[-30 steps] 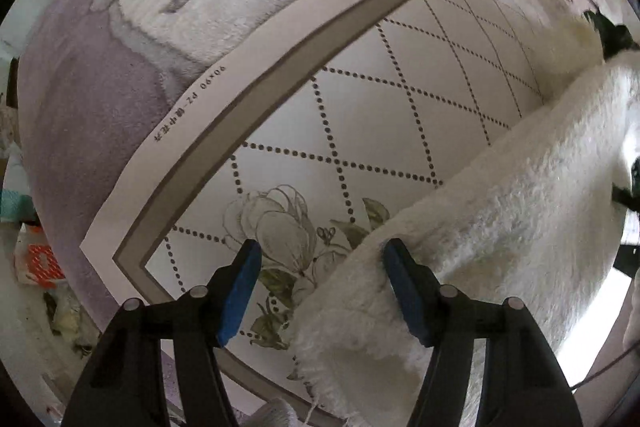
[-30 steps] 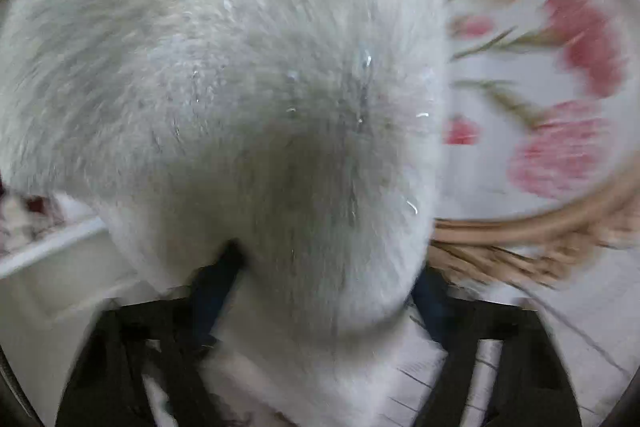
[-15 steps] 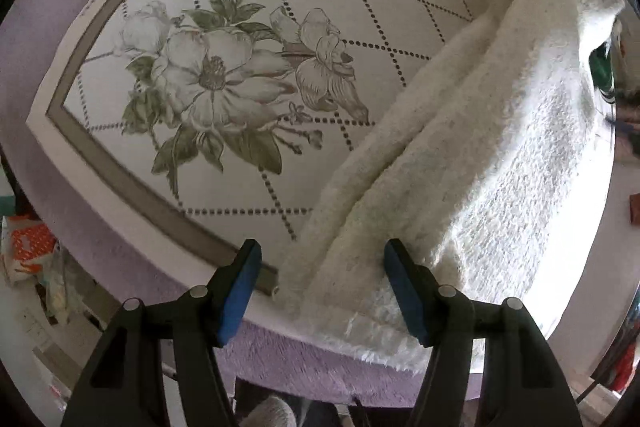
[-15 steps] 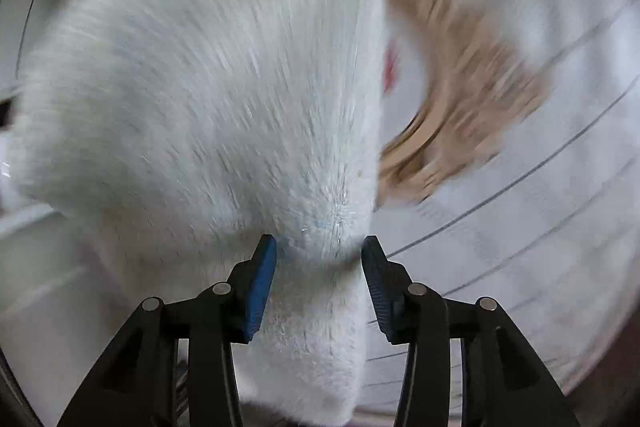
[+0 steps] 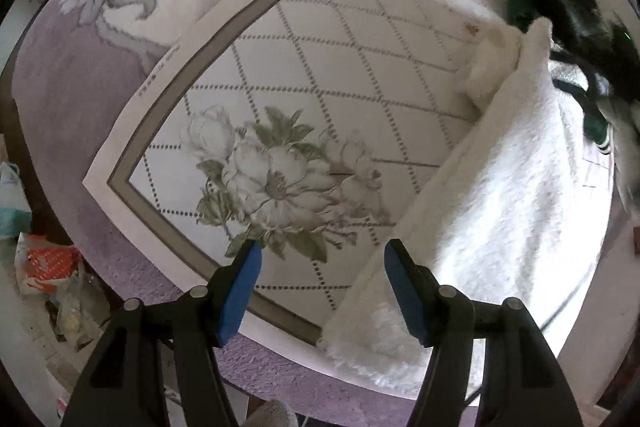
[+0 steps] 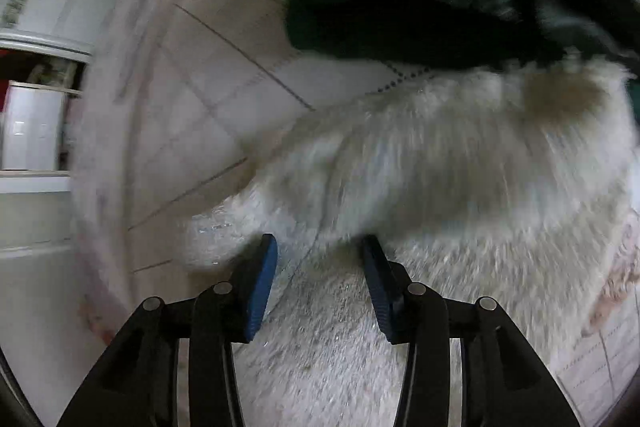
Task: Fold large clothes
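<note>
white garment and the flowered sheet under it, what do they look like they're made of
White garment: looks like fluffy fleece or faux fur, matte, with a shaggy pile and fuzzy edges. Flowered sheet: seemingly smooth printed cloth or mat; flat surface, crisp border, slight sheen.

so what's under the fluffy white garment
The white garment lies on the floral diamond-pattern mat, itself over a purple blanket. Anything directly beneath the garment is covered.

Left view sharp, bright daylight, glare at right; right view motion-blurred, top dark, prob. shadowed; fisheye edges warped.
</note>
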